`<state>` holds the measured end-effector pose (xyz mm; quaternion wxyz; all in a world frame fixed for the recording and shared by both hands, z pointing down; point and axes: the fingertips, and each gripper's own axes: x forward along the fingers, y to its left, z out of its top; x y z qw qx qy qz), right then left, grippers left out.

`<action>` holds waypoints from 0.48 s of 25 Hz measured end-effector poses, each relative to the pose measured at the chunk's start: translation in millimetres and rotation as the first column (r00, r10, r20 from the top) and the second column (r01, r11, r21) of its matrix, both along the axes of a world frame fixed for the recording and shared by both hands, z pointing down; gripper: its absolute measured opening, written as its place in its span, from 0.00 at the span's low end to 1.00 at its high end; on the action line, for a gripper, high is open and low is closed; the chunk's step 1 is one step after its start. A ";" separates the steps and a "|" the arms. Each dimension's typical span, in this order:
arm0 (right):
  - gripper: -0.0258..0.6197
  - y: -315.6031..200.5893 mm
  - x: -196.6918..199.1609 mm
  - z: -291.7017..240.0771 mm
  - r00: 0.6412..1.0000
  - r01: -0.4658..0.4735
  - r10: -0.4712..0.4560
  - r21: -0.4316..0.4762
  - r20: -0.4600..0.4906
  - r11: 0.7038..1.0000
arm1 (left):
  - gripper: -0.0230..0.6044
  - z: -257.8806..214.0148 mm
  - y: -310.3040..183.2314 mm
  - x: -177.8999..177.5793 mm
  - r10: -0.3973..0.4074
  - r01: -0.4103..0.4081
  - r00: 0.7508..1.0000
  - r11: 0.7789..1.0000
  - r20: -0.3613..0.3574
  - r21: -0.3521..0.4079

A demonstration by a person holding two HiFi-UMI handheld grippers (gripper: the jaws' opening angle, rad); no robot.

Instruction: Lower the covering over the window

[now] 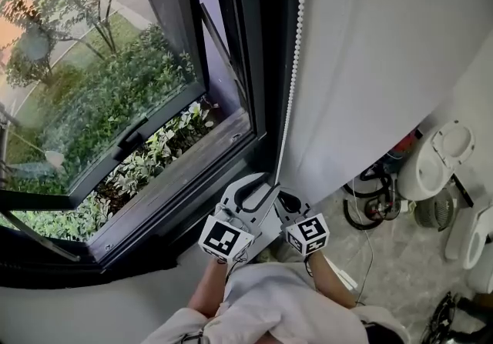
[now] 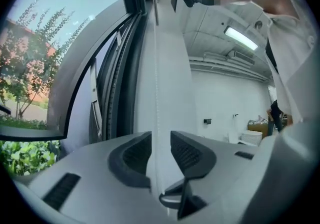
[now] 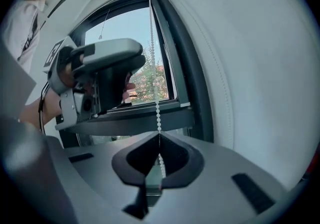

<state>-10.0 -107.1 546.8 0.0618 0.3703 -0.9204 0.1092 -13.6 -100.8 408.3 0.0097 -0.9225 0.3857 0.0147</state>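
Pinching the bead chain (image 3: 156,92) in the closed right tool (image 3: 159,137).
The left tool (image 2: 161,143) stands open around it, between dark window frame (image 1: 258,65) and white blind (image 1: 385,65).

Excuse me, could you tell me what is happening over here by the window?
A person with a gripper in each hand is working the bead chain of the blind at the window. The right gripper has its fingers shut on the chain. The left gripper is open, and the chain seems to run between its fingers. The glass in view is uncovered.
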 end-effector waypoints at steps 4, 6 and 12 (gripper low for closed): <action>0.04 -0.5 -1.7 -0.5 1.000 0.001 -0.001 0.002 0.001 1.000 | 0.23 -35.4 -11.1 4.9 0.000 0.001 1.000 0.997 -0.013 0.075; 0.04 -0.9 -2.4 -0.1 1.000 0.003 -0.003 0.001 0.002 1.000 | 0.23 -49.0 -16.4 7.9 0.003 -0.002 1.000 0.995 -0.012 0.104; 0.04 -1.5 -6.5 -0.3 1.000 0.009 -0.009 0.000 0.003 1.000 | 0.11 -70.3 -28.8 10.7 -0.012 0.010 1.000 0.987 0.009 0.161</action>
